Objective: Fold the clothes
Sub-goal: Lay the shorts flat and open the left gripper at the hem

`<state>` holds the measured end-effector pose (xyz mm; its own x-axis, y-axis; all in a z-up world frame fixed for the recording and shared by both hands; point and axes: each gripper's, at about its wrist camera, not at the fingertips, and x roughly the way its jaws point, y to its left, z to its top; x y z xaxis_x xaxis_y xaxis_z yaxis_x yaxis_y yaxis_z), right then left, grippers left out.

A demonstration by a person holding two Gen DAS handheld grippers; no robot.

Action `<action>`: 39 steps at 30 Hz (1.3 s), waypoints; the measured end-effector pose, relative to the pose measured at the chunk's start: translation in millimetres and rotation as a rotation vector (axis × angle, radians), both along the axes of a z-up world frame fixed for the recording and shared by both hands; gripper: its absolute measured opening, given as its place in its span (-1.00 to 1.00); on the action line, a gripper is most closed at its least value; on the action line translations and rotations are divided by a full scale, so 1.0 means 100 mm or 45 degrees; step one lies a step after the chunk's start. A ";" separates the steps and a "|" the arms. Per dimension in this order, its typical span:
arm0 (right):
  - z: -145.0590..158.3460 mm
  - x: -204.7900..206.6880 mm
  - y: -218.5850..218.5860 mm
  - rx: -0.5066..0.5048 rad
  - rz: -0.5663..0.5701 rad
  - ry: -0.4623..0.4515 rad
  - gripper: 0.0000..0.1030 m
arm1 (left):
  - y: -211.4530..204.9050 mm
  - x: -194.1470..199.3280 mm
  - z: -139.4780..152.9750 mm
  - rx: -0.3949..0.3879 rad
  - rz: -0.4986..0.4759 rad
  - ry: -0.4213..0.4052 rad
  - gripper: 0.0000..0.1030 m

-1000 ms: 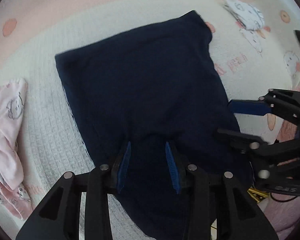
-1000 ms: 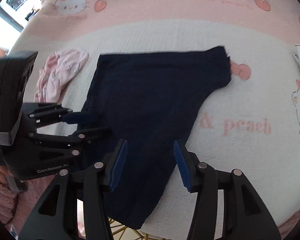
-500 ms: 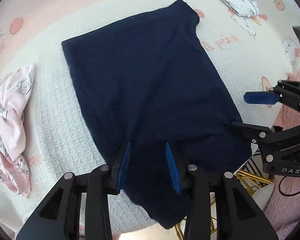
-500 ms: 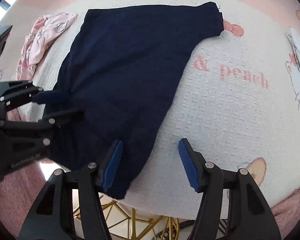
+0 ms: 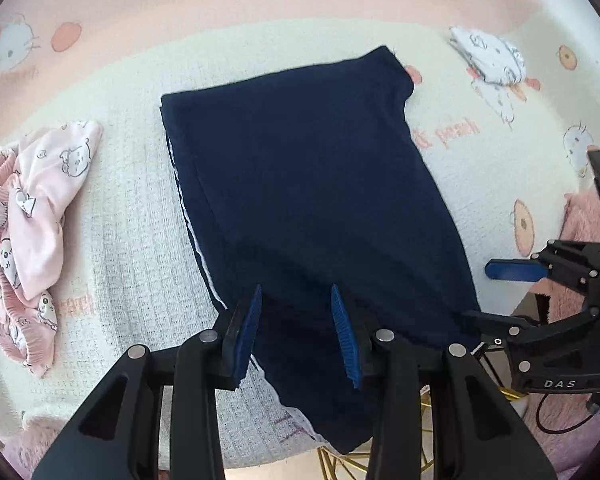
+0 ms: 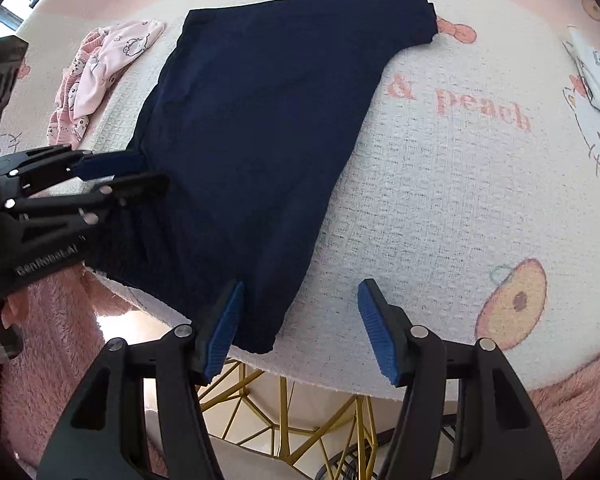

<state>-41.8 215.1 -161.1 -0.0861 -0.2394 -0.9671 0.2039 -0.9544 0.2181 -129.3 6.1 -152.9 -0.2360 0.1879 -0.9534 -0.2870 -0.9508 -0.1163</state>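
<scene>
A dark navy garment [image 5: 312,200] lies spread flat on the cream and pink blanket [image 5: 112,248], its near end at the table's front edge; it also shows in the right wrist view [image 6: 260,120]. A white stripe runs along its left side. My left gripper [image 5: 296,320] is open, jaws apart above the garment's near left part, holding nothing. My right gripper [image 6: 300,320] is wide open over the garment's near right corner and bare blanket, empty. Each gripper shows in the other's view: the right one [image 5: 540,300], the left one [image 6: 80,184].
A crumpled pink printed garment [image 5: 28,216] lies left of the navy one, also in the right wrist view [image 6: 100,68]. A folded white printed piece [image 5: 488,60] lies at the far right. Gold wire table legs [image 6: 284,400] show below the front edge.
Both grippers pulled back toward the front edge. The right gripper opened wider. The navy garment now lies flat and still.
</scene>
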 end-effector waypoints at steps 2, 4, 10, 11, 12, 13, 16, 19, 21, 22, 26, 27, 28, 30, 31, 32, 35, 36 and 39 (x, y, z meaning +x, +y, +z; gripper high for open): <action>0.01 -0.03 0.11 -0.018 -0.049 -0.001 0.18 | 0.04 0.03 0.00 -0.006 0.009 0.003 -0.25; 0.06 -0.12 0.18 -0.024 -0.080 0.027 0.18 | 0.10 0.03 -0.03 -0.029 0.008 0.000 -0.25; -0.04 -0.25 0.17 -0.060 -0.053 0.016 0.20 | -0.15 0.09 -0.30 -0.126 0.030 -0.027 -0.25; -0.09 -0.22 0.16 -0.062 -0.050 0.006 0.20 | -0.19 0.07 -0.31 -0.123 0.045 -0.024 -0.25; -0.09 -0.19 0.15 -0.053 -0.040 0.036 0.20 | -0.23 0.05 -0.31 -0.103 0.065 -0.022 -0.25; -0.09 -0.17 0.14 -0.043 -0.028 0.043 0.20 | -0.27 0.03 -0.30 -0.082 0.093 -0.021 -0.25; -0.07 -0.16 0.18 -0.052 -0.041 0.043 0.20 | -0.36 0.06 -0.20 -0.056 0.161 -0.023 -0.25; -0.06 -0.17 0.25 -0.065 -0.069 0.037 0.20 | -0.44 0.18 -0.06 0.029 0.260 -0.063 -0.25; -0.04 -0.16 0.28 -0.057 -0.069 0.038 0.20 | -0.48 0.33 0.03 0.140 0.343 -0.116 -0.25; -0.04 -0.14 0.27 -0.057 -0.062 0.041 0.20 | -0.47 0.46 0.04 0.209 0.369 -0.144 -0.25; -0.08 -0.04 0.27 -0.112 -0.048 0.021 0.20 | -0.32 0.98 -0.02 0.242 0.411 -0.203 -0.24; -0.09 -0.02 0.26 -0.113 -0.040 0.017 0.20 | -0.32 1.03 -0.06 0.253 0.416 -0.217 -0.24; -0.11 -0.01 0.25 -0.110 -0.031 0.015 0.20 | -0.30 1.07 -0.09 0.271 0.421 -0.236 -0.24; -0.15 0.01 0.24 -0.103 -0.020 0.013 0.20 | -0.22 1.05 -0.15 0.230 0.422 -0.238 -0.24; -0.16 0.01 0.24 -0.098 -0.018 0.014 0.20 | -0.18 1.02 -0.18 0.195 0.420 -0.232 -0.24; -0.19 0.01 0.23 -0.095 -0.016 0.012 0.20 | -0.13 0.99 -0.21 0.161 0.418 -0.227 -0.24; -0.22 0.00 0.24 -0.089 -0.019 0.009 0.20 | -0.07 0.94 -0.23 0.124 0.439 -0.215 -0.24; -0.21 0.00 0.25 -0.097 -0.025 0.013 0.20 | -0.08 0.94 -0.20 0.140 0.455 -0.208 -0.24; -0.17 0.01 0.32 -0.107 -0.041 0.036 0.20 | -0.10 0.96 -0.14 0.208 0.504 -0.204 -0.24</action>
<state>-41.0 246.7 -178.3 -0.1219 -0.3164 -0.9408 0.1805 -0.9391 0.2924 -33.4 -4.4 -167.3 -0.1719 0.2635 -0.9492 0.1287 -0.9493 -0.2869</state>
